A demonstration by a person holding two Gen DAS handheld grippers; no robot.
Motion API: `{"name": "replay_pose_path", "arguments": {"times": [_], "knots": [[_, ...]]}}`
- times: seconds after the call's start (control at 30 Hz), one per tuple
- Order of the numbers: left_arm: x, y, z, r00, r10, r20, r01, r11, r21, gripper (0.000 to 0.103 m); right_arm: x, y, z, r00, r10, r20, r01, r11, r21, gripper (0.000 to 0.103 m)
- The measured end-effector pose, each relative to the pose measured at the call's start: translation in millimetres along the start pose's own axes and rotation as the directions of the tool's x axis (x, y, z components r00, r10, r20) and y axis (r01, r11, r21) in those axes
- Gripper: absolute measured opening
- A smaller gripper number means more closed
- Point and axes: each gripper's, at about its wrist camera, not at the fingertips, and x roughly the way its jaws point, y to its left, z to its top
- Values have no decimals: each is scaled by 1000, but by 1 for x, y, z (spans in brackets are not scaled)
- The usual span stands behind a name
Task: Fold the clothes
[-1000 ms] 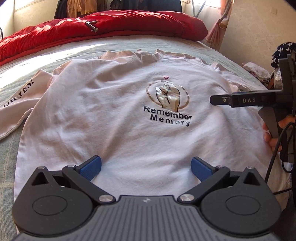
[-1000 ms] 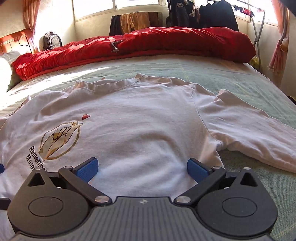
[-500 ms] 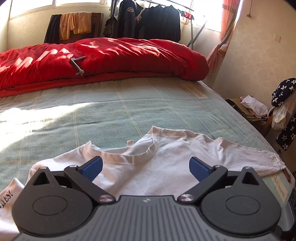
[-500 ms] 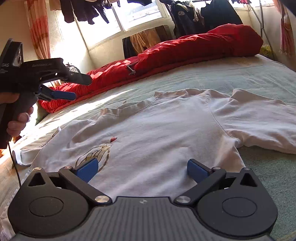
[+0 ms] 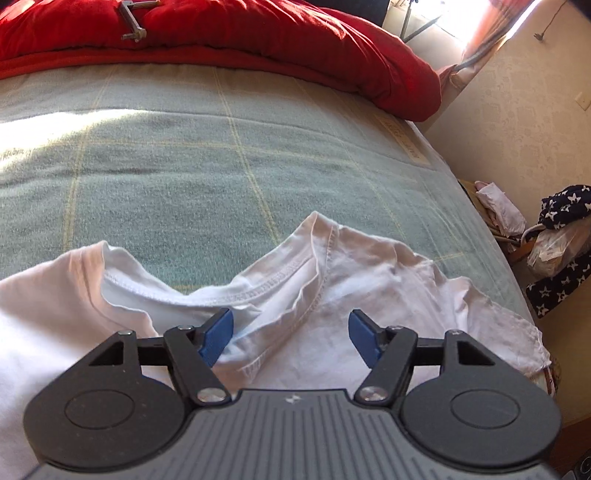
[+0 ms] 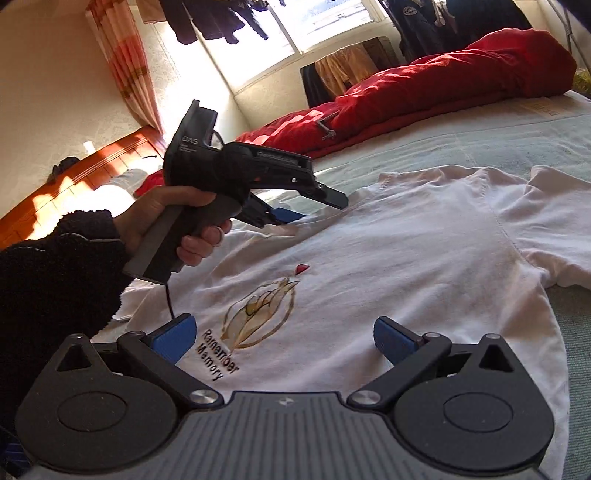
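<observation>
A white T-shirt [image 5: 369,288] lies flat, front up, on the bed; its print reads "Remember Memory" [image 6: 221,354]. My left gripper [image 5: 291,325] hovers at the neckline, jaws closing, with the collar [image 5: 280,284] lying between the blue pads but not pinched. The right wrist view shows the same left gripper [image 6: 317,207], held by a hand [image 6: 177,214] in a dark sleeve, pointing down at the collar. My right gripper [image 6: 284,332] stands open above the shirt's [image 6: 406,251] lower chest, with nothing gripped.
A red quilt [image 5: 258,37] is heaped along the far side of the green blanket [image 5: 184,166], with a metal clamp [image 5: 133,22] on it. Bags and star-patterned clothes [image 5: 554,229] sit beside the bed on the right. A wooden headboard [image 6: 74,177] stands at left.
My left gripper has travelled from over the chest print up to the collar and its jaws have narrowed. The right gripper has tilted and rolled in place, bringing the left gripper into its view.
</observation>
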Motion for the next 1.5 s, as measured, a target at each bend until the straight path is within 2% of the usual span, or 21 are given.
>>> {"name": "replay_pose_path", "arguments": {"times": [0.07,0.13,0.2,0.33,0.4,0.57,0.63,0.67,0.73,0.77,0.83,0.9,1.0,1.07,1.13,1.23,1.27,1.3,1.37,1.43,1.5], "knots": [[-13,-4,2,999,14,30,-15,999,39,68,-3,9,-1,993,121,-10,-121,993,0,103],[-28,-4,9,996,44,79,-50,996,74,68,-6,13,-1,986,165,8,-165,986,5,103],[-42,0,22,985,93,146,-108,989,102,68,-5,12,-1,986,166,14,-166,986,21,103],[-38,30,33,955,253,154,-270,957,107,68,0,-4,0,993,115,1,-115,989,91,103],[-31,44,28,953,270,140,-288,948,133,65,2,-12,-1,994,105,-5,-103,986,132,103],[-17,60,23,964,245,101,-262,942,212,65,1,-18,-1,993,117,0,-115,979,170,103],[-14,62,24,956,277,99,-293,924,245,61,5,-17,-2,995,101,-12,-98,982,159,103],[-12,63,24,957,275,91,-289,921,260,57,6,-16,-2,995,95,-19,-91,984,153,103],[-10,60,23,964,256,77,-268,916,300,45,8,-15,-3,996,86,-28,-82,987,137,103],[-10,57,21,968,242,72,-252,911,326,34,9,-14,-3,996,83,-30,-78,988,131,103],[-10,49,16,966,248,77,-258,890,375,27,9,-14,-3,996,84,-30,-79,988,133,103],[-12,44,13,958,268,100,-285,877,386,19,9,-15,-3,996,88,-29,-83,987,139,103],[-16,35,16,936,312,166,-353,851,389,14,9,-17,-3,995,93,-25,-88,985,152,103],[-21,37,25,910,341,235,-405,852,331,14,10,-18,-3,995,93,-24,-88,984,155,103],[-22,43,33,908,340,245,-399,880,259,14,10,-18,-3,996,90,-25,-85,985,150,103],[-16,44,32,897,369,241,-425,871,248,22,10,-17,-4,996,89,-26,-84,986,147,103],[-17,43,31,901,363,240,-417,877,238,22,10,-18,-4,996,89,-26,-85,985,147,103],[-21,41,31,902,351,253,-407,887,219,27,10,-18,-4,996,90,-25,-85,985,149,103],[-32,37,31,892,333,305,-397,900,181,38,9,-18,-4,996,91,-24,-86,985,151,103],[-42,29,31,883,325,338,-390,909,145,40,9,-18,-4,996,90,-24,-85,985,151,103],[-45,18,27,913,286,290,-343,925,167,50,10,-18,-3,996,89,-25,-84,985,151,103]]}}
